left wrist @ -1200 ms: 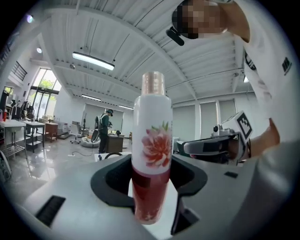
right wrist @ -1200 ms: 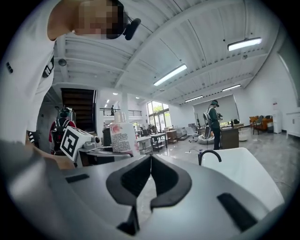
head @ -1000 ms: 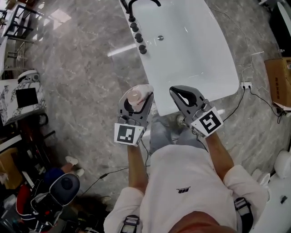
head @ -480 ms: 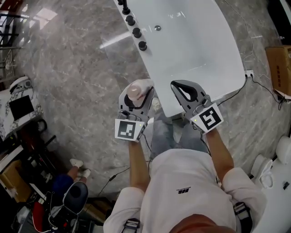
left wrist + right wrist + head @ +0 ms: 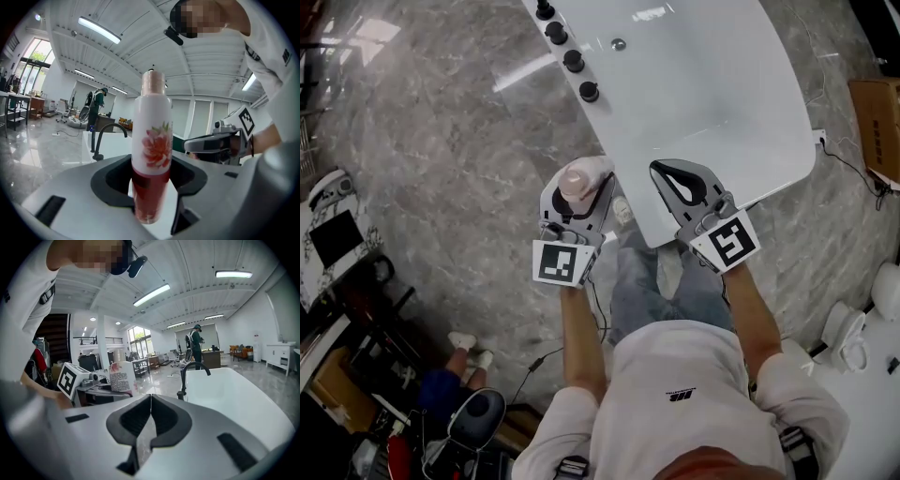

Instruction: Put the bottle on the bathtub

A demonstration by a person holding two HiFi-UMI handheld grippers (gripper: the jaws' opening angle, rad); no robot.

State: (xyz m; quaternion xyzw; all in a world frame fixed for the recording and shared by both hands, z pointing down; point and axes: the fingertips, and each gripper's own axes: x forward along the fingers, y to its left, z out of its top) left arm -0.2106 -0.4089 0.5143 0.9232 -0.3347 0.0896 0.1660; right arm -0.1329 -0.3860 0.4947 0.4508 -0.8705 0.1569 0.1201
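Note:
My left gripper (image 5: 578,197) (image 5: 150,187) is shut on a white bottle (image 5: 151,159) (image 5: 578,178) with a pink flower print, a red lower band and a pale pink cap. The bottle stands upright between the jaws, just left of the near corner of the white bathtub (image 5: 703,103) (image 5: 234,394). The bottle (image 5: 121,377) also shows at the left of the right gripper view. My right gripper (image 5: 684,183) (image 5: 150,420) is shut and holds nothing. It hovers over the tub's near rim.
A black faucet (image 5: 187,378) (image 5: 105,138) and black knobs (image 5: 573,60) line the tub's left rim. The floor (image 5: 441,141) is grey marble. Equipment clutter (image 5: 356,309) lies at the left, a cardboard box (image 5: 877,117) and a cable (image 5: 853,164) at the right. A person (image 5: 194,345) stands far off.
The view has moved forward toward the tub. Both grippers now sit closer to its near rim, the left still shut on the bottle.

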